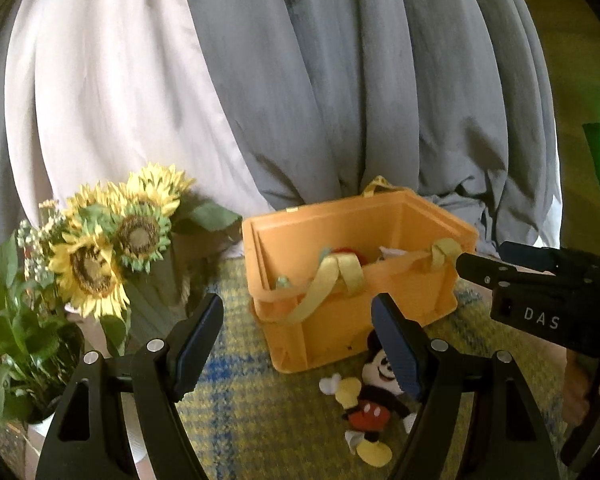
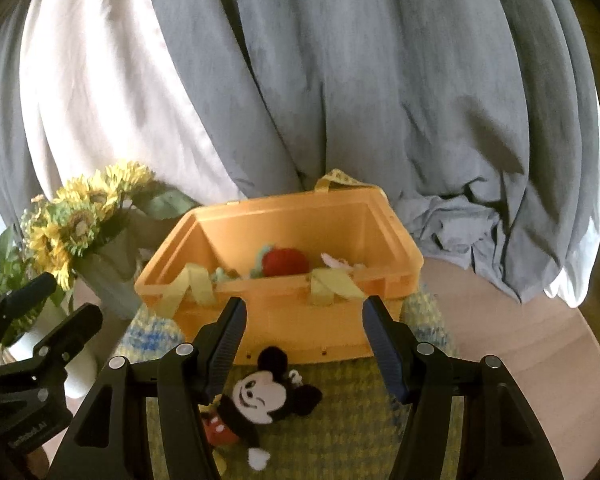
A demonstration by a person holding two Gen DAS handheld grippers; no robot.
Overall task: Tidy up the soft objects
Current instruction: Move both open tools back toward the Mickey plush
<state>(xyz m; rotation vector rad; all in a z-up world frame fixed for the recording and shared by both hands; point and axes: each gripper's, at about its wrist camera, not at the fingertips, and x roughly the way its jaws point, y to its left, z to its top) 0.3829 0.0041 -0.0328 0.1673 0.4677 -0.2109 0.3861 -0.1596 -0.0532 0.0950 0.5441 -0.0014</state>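
Orange bin half filled, one plush left outside

Orange plastic forms the bin (image 2: pixel 284 312), which stands on a yellow and blue mat (image 2: pixel 340 420) over a wooden desk (image 2: pixel 520 320). Inside it lie a red plush (image 2: pixel 286 262) and some pale soft pieces, partly hidden by the near wall and its yellow straps. One mouse plush (image 2: pixel 260 400) lies on the mat just in front of the bin, face up, touching nothing but the mat.

The right claw (image 2: pixel 304 344) hangs above that mouse plush, jaws spread wide and holding nothing. The left claw (image 1: pixel 298 344) is also wide open and empty, a little to the left of the toy in its own view. Sunflowers (image 1: pixel 100 248) stand in a vase left of the bin, near but apart from it.

The step in hand looks like the approach to the last loose toy. Next, I judge, the right claw must drop straight down, close on the head or body, then lift it over the near wall and clear of the straps.
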